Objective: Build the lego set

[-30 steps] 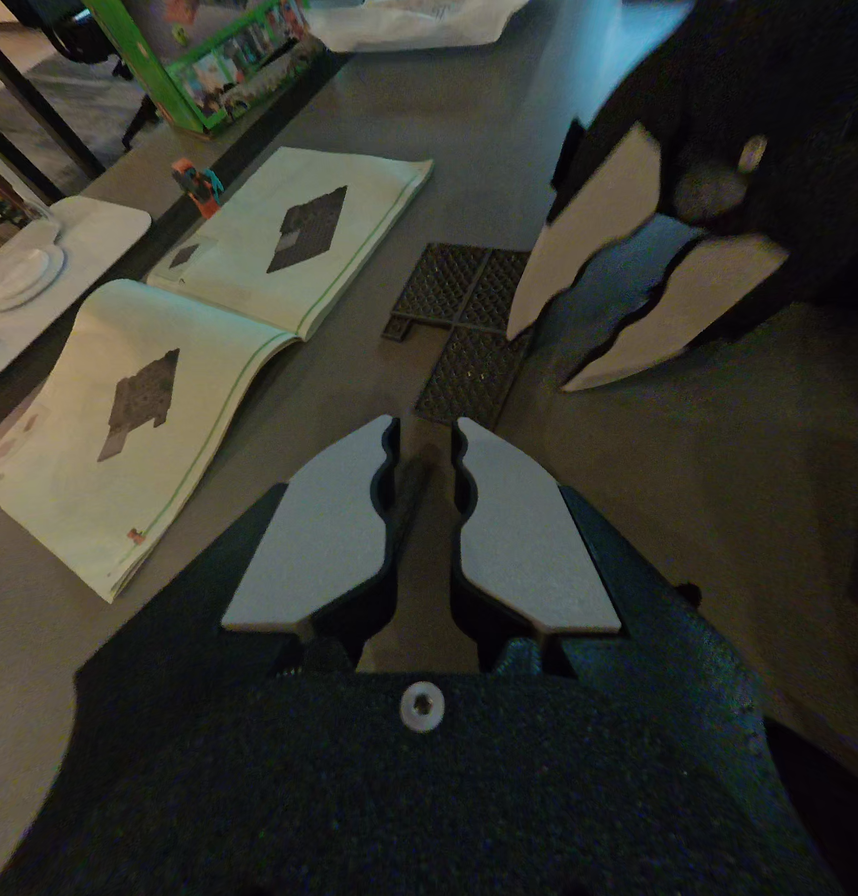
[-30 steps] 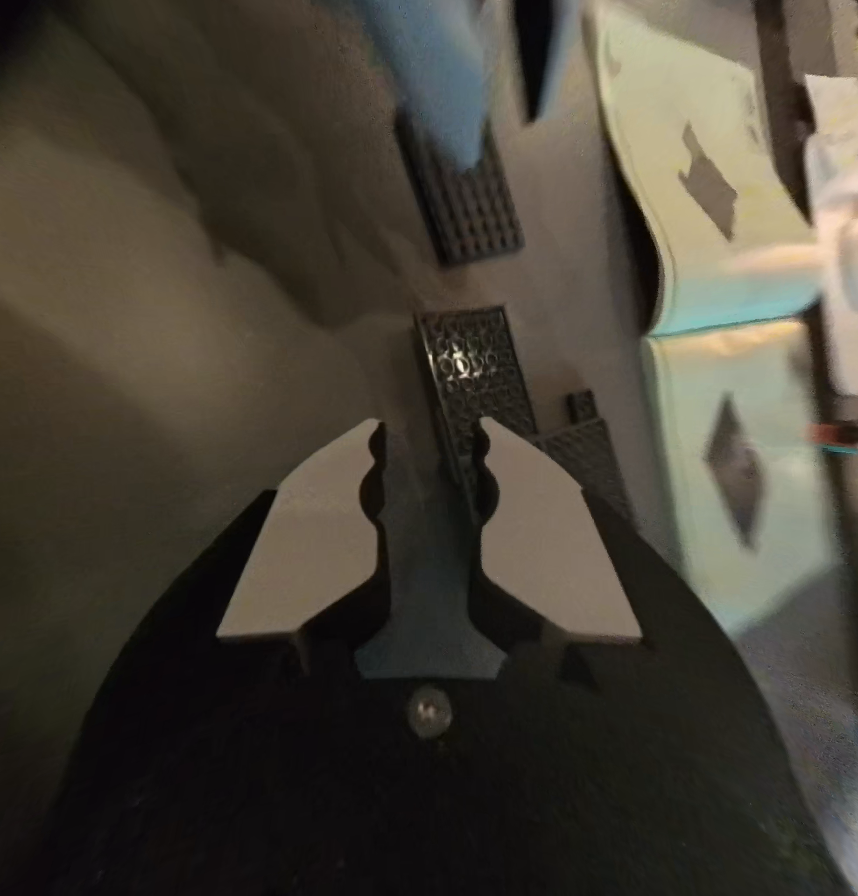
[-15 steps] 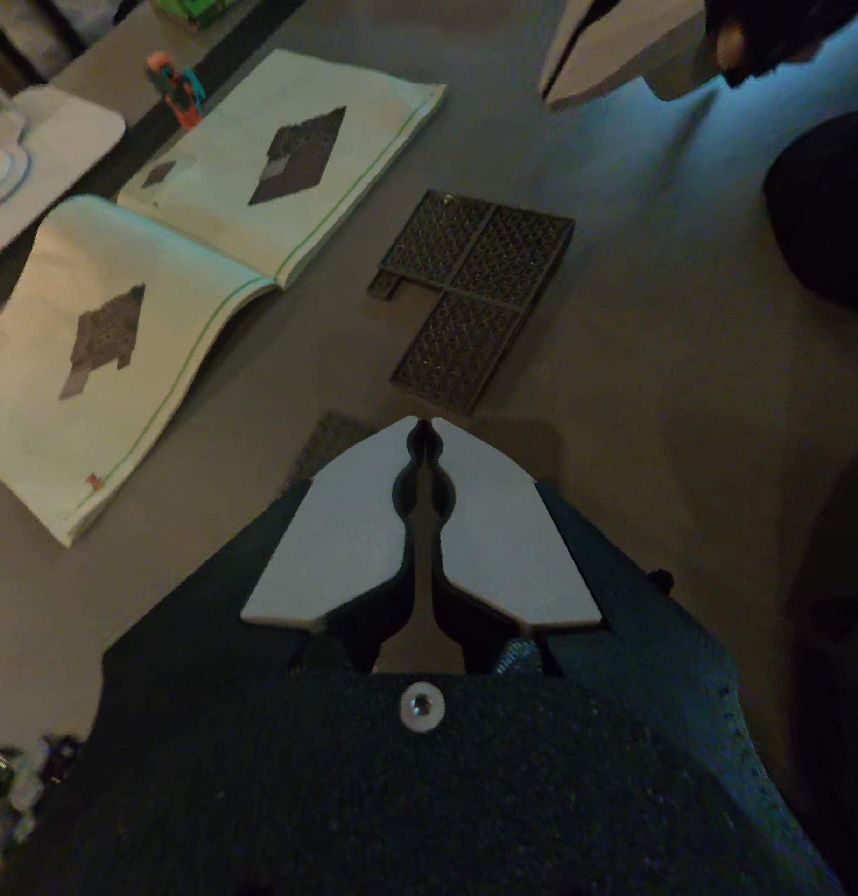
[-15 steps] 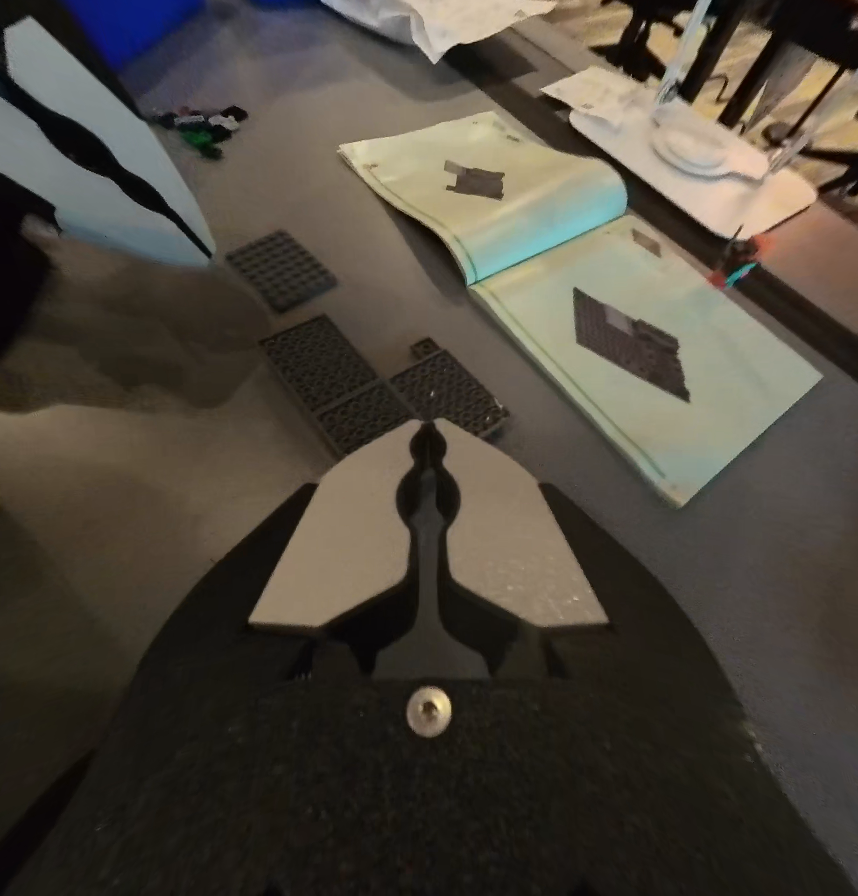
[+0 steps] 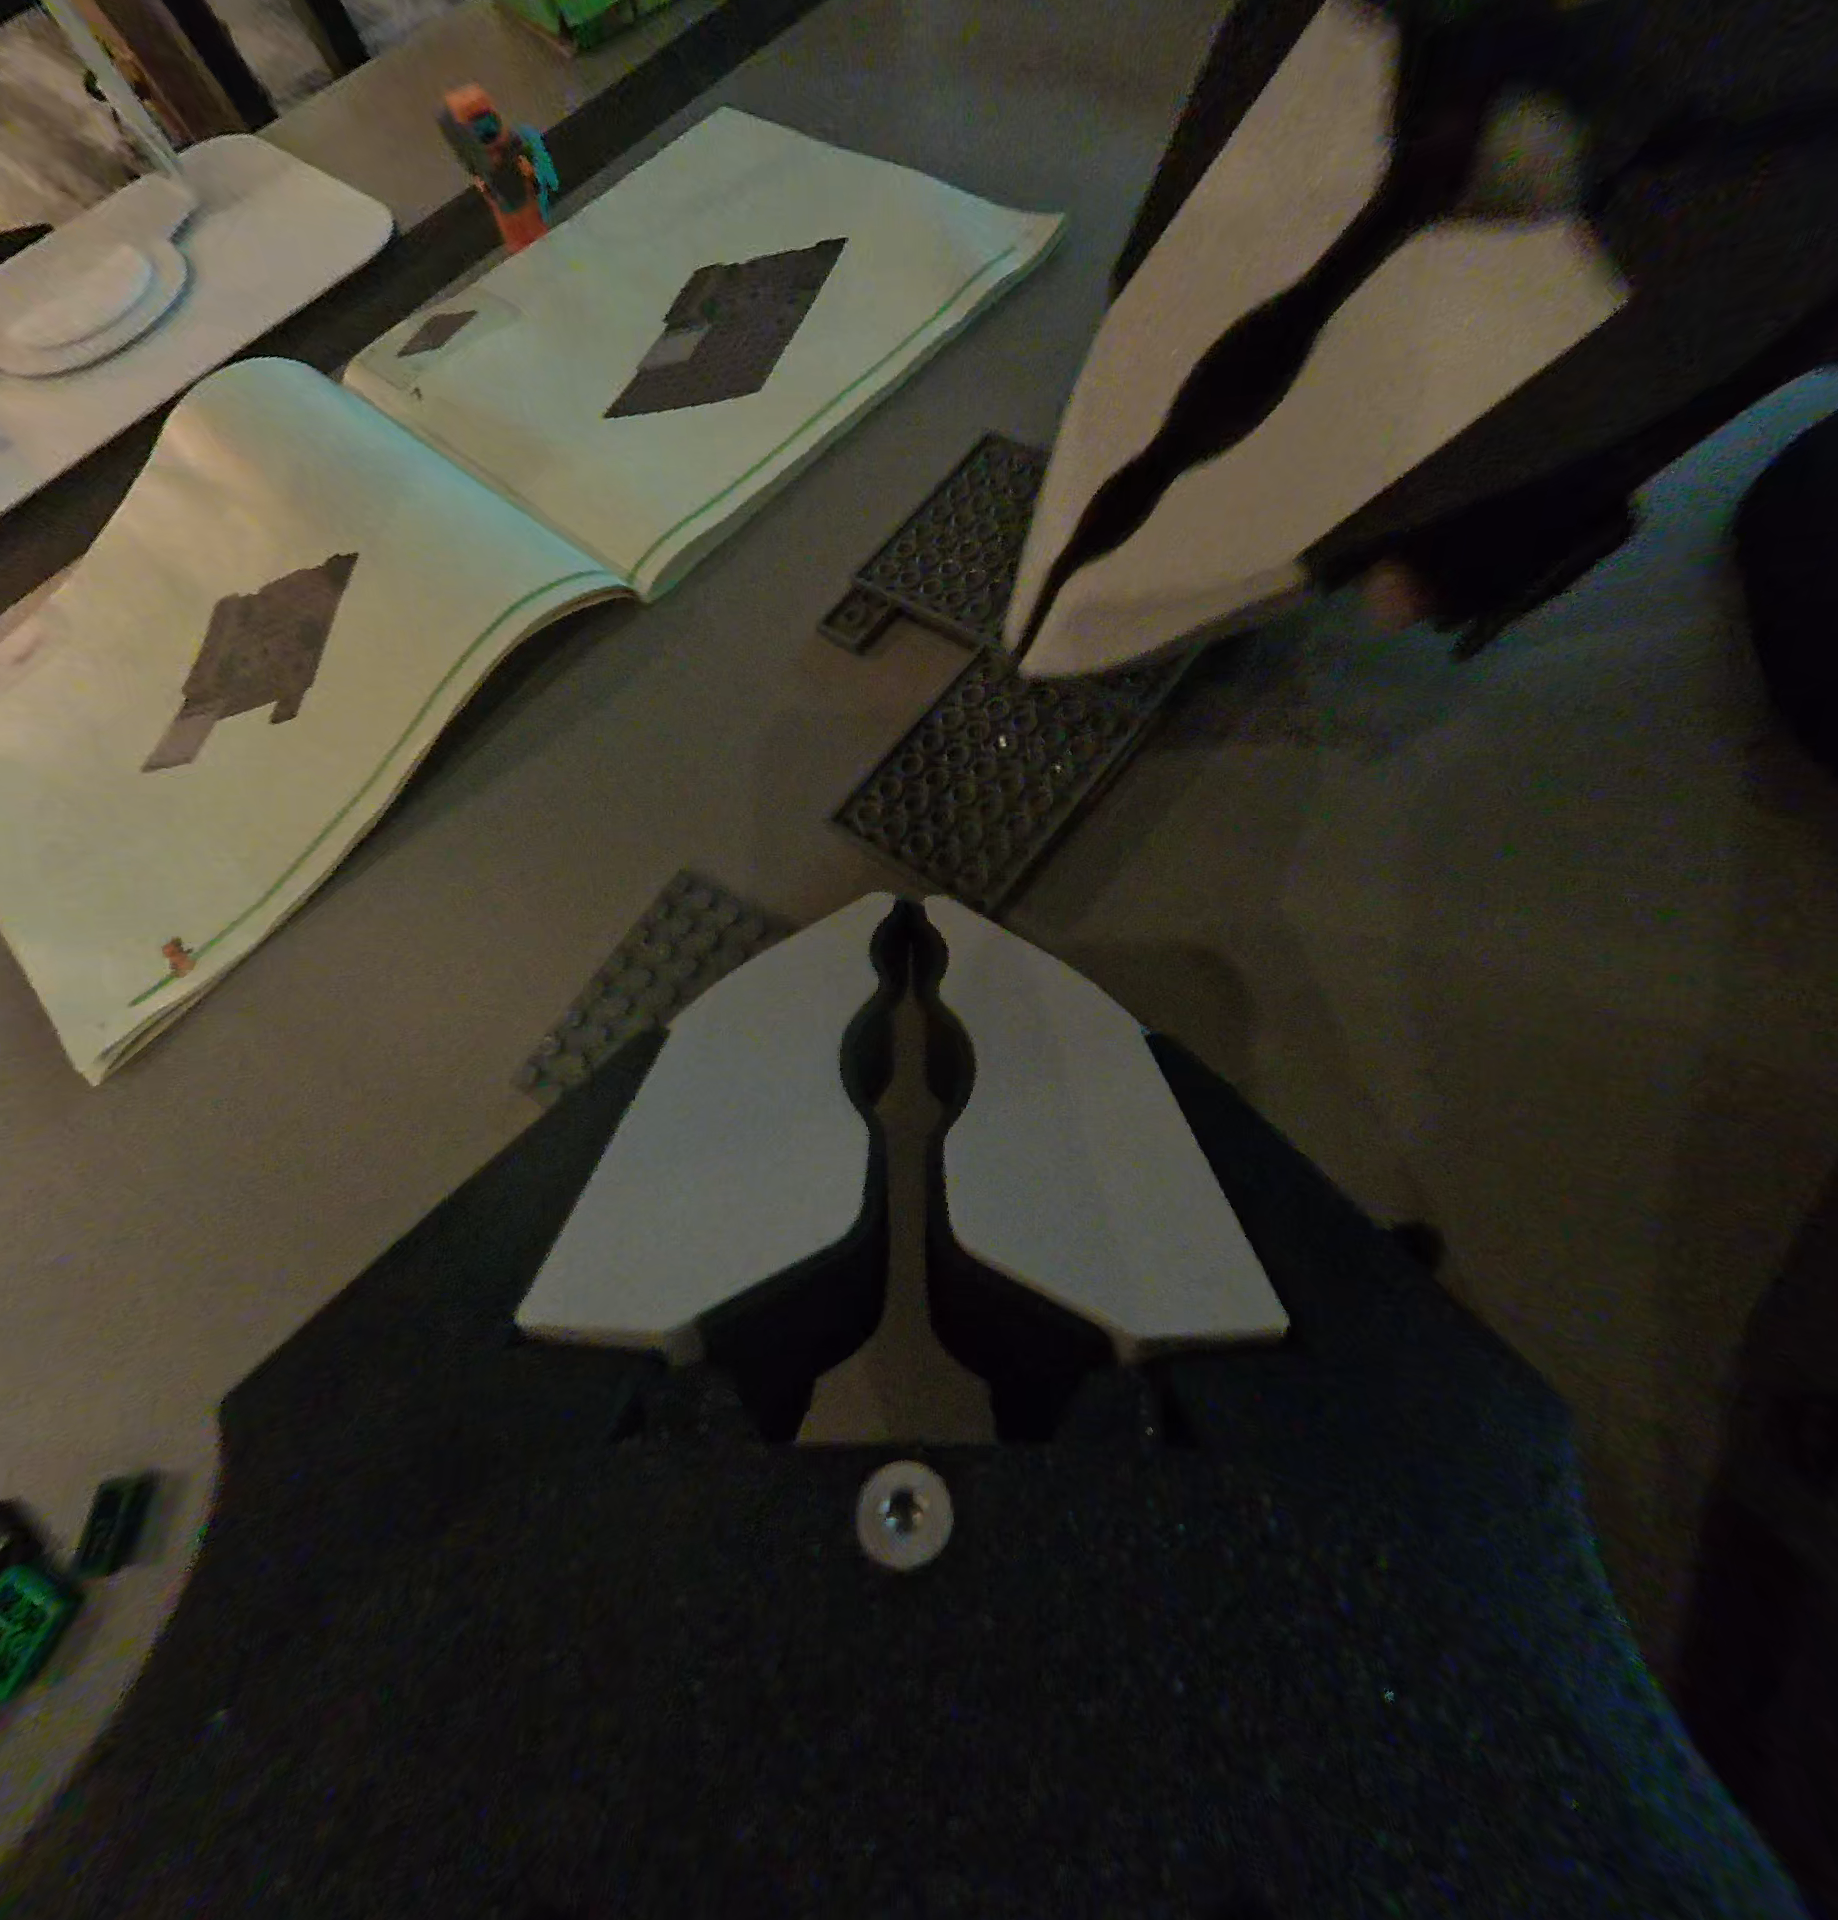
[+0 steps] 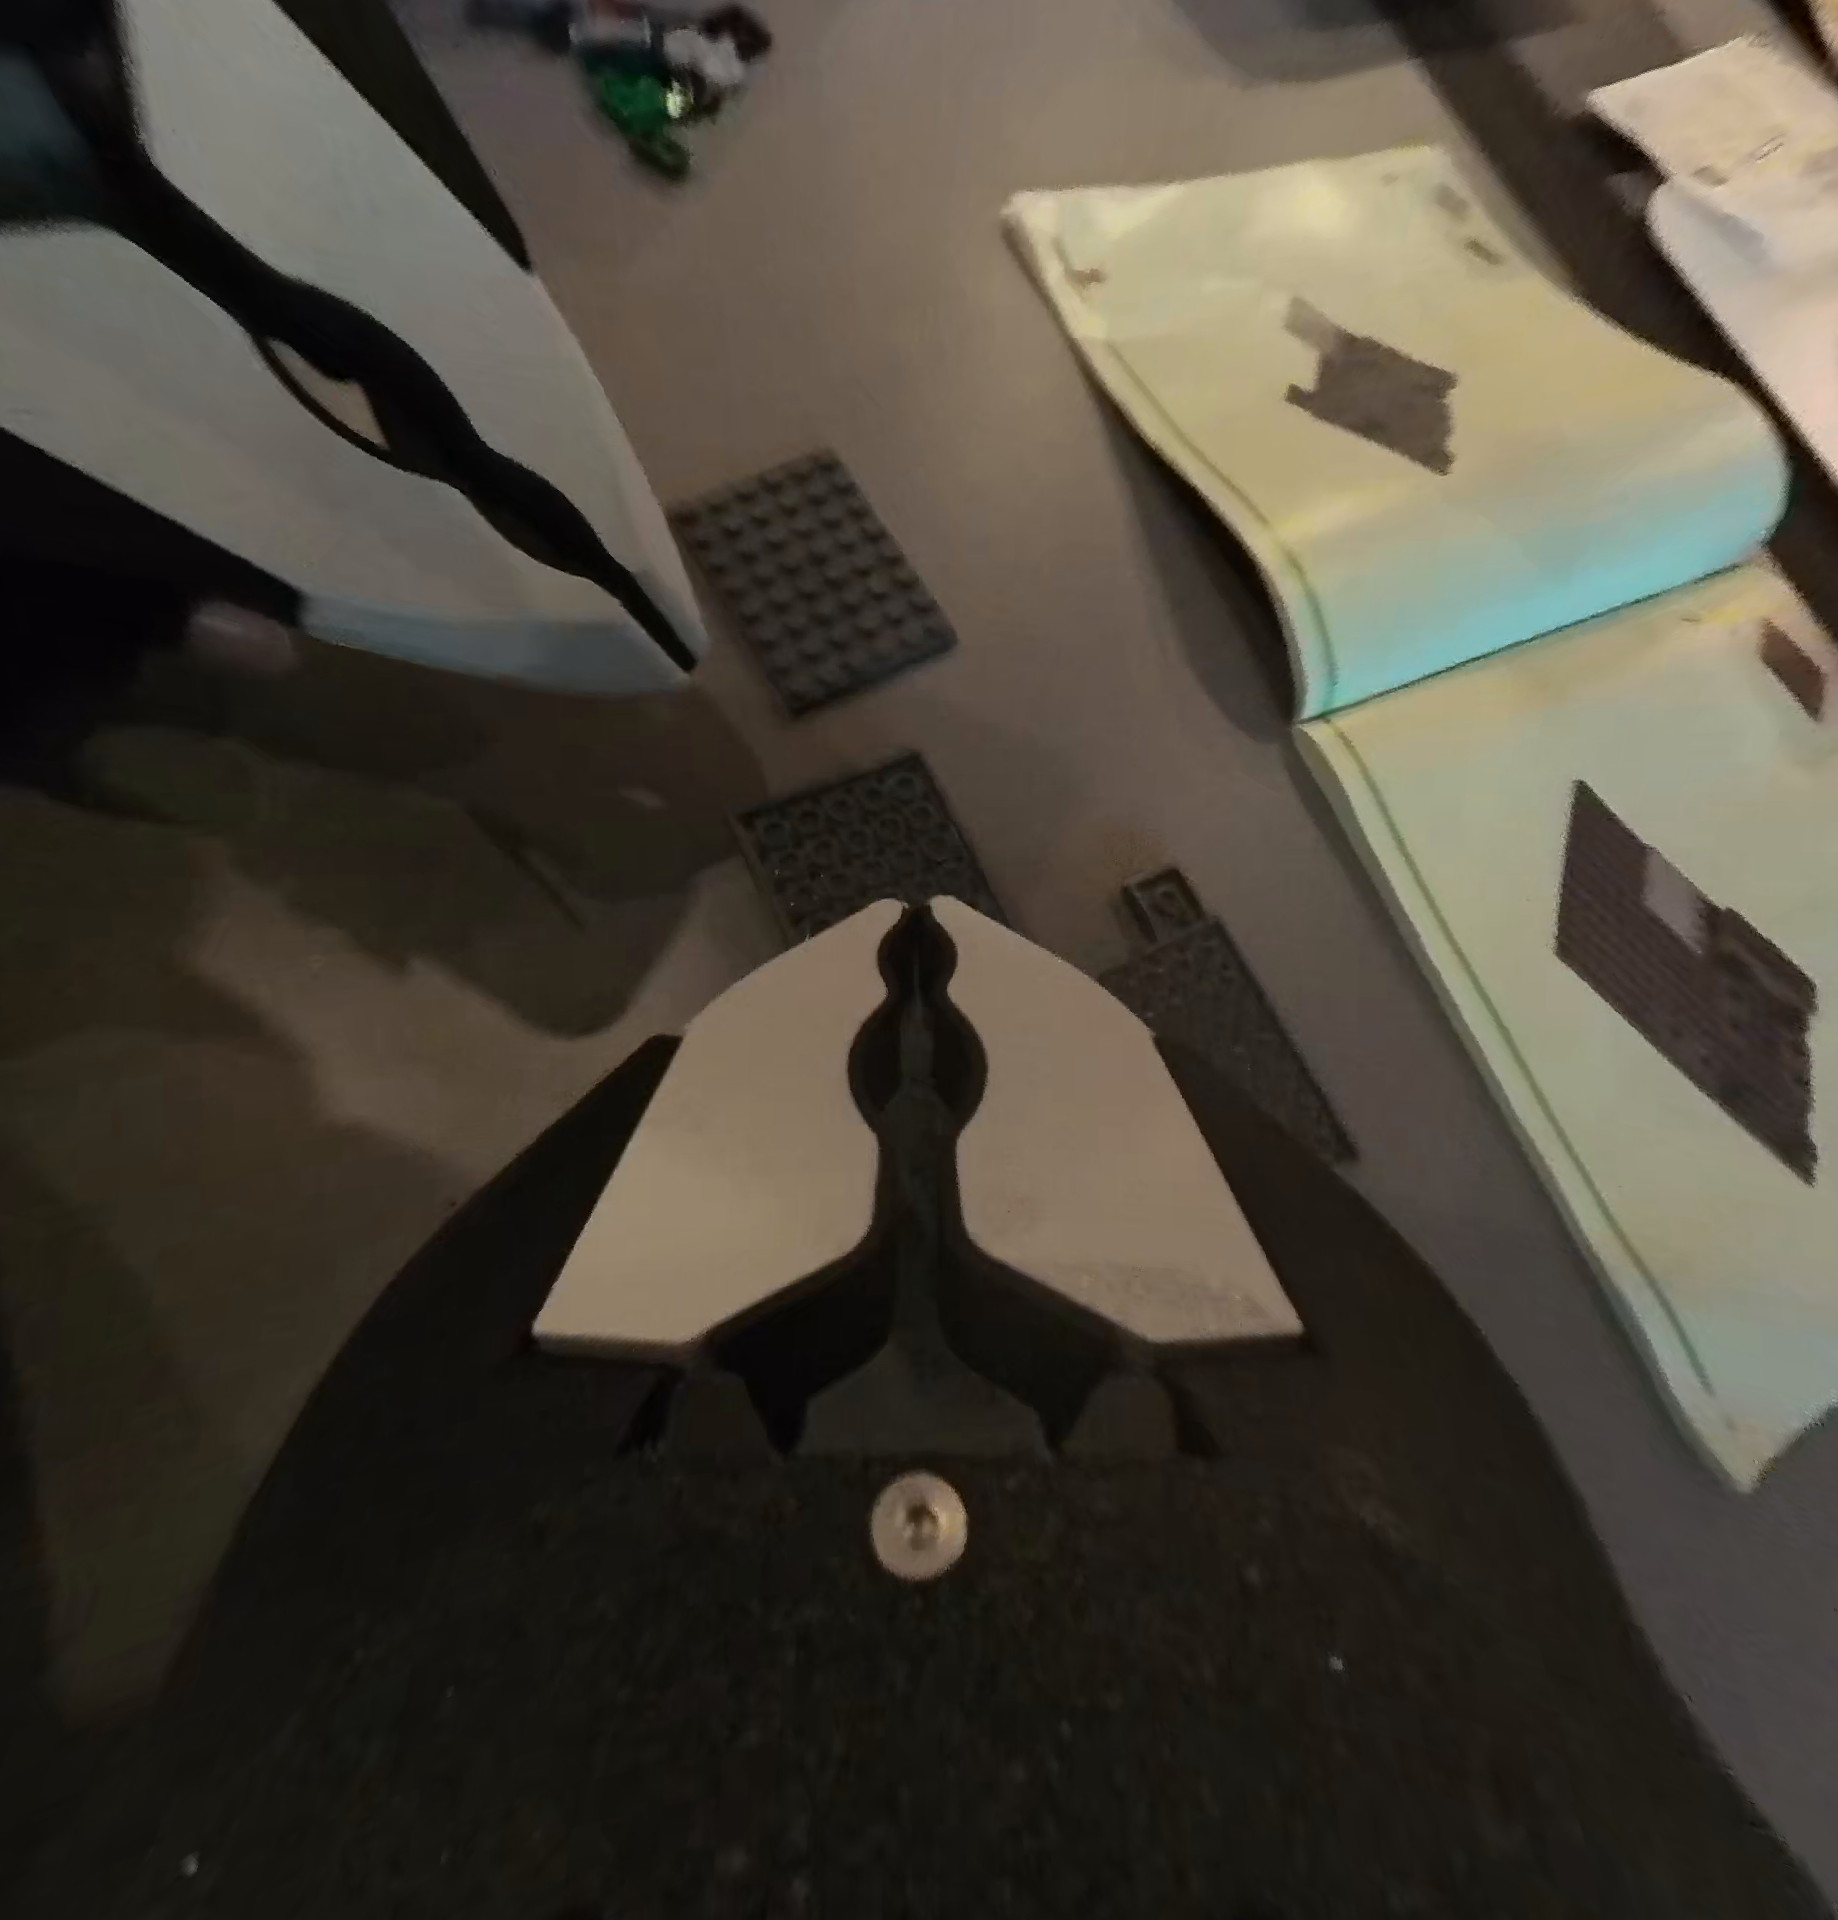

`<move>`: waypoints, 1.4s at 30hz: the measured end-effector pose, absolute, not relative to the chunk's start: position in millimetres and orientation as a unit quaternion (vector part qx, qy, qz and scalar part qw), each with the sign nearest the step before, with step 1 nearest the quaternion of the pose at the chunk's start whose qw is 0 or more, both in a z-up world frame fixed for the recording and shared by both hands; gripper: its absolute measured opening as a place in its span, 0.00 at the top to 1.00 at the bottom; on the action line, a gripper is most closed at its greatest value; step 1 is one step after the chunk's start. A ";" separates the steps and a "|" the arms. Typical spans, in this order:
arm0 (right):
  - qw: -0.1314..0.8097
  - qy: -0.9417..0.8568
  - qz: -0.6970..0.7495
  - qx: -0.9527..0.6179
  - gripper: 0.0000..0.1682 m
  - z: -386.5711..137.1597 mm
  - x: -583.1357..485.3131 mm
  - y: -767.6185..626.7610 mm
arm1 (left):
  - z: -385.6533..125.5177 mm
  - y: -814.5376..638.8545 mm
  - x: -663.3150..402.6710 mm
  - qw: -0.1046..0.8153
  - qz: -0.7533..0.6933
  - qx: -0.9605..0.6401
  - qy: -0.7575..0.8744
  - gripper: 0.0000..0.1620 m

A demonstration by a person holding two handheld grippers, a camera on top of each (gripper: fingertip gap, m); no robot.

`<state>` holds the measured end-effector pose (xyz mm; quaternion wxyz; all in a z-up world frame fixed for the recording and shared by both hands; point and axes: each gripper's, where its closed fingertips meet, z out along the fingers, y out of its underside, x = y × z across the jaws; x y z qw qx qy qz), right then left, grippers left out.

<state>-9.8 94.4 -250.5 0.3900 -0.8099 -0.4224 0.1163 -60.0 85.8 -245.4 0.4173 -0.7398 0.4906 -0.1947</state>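
Dark grey plates joined in an L shape [image 5: 998, 769] lie underside up on the grey table, and also show in the right wrist view [image 6: 863, 842]. A separate grey plate [image 5: 645, 982] lies studs up just left of my left gripper [image 5: 913, 909], which is shut and empty, hovering near the joined plates' near corner. In the right wrist view this plate [image 6: 811, 582] lies beyond the joined plates. My right gripper [image 6: 917, 909] is shut and empty; its tips [image 5: 1029, 634] rest at or just above the middle of the joined plates. The left gripper [image 6: 683, 663] shows at upper left there.
An open instruction booklet [image 5: 479, 499] lies left of the plates, and shows at the right in the right wrist view [image 6: 1414, 468]. An orange minifigure [image 5: 504, 177] and a white tray [image 5: 219, 260] stand behind it. Loose small pieces [image 5: 11, 1621] lie near left, also visible far off [image 6: 666, 73]. Across from one pair of fingers to the other is roughly 6 cm. About 8 cm separates my left fingertips from the separate grey plate [image 5: 645, 982]. Look for it in the right wrist view [image 6: 862, 566] too.
My left gripper closed from open a second ago and drew back. My right gripper closed too, swung away, then came down onto the joined plates.
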 end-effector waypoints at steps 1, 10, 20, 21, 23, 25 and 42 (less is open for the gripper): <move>0.384 -0.426 0.113 -0.811 1.00 -254.7 -10.7 95.6 | -245.6 85.4 -60.0 0.416 -0.198 -0.739 0.491 1.00; 0.356 -0.428 0.112 -0.823 1.00 -270.2 -5.8 97.0 | -244.2 82.2 -59.8 0.420 -0.218 -0.731 0.491 1.00; 0.337 -0.458 0.091 -0.818 1.00 -274.4 -5.7 94.8 | -243.8 80.4 -59.4 0.420 -0.223 -0.727 0.495 1.00; 0.334 -0.461 0.089 -0.817 1.00 -274.8 -6.1 94.9 | -243.2 80.4 -59.5 0.421 -0.224 -0.726 0.495 1.00; 0.333 -0.465 0.083 -0.816 1.00 -274.2 -6.2 96.4 | -242.3 80.2 -59.7 0.422 -0.226 -0.726 0.494 1.00; 0.346 -0.464 0.079 -0.812 1.00 -266.1 -3.4 103.2 | -241.6 79.9 -59.8 0.424 -0.227 -0.725 0.494 1.00; 0.260 -0.452 0.113 -0.846 1.00 -284.1 77.7 265.3 | -239.9 77.4 -59.8 0.427 -0.238 -0.718 0.495 1.00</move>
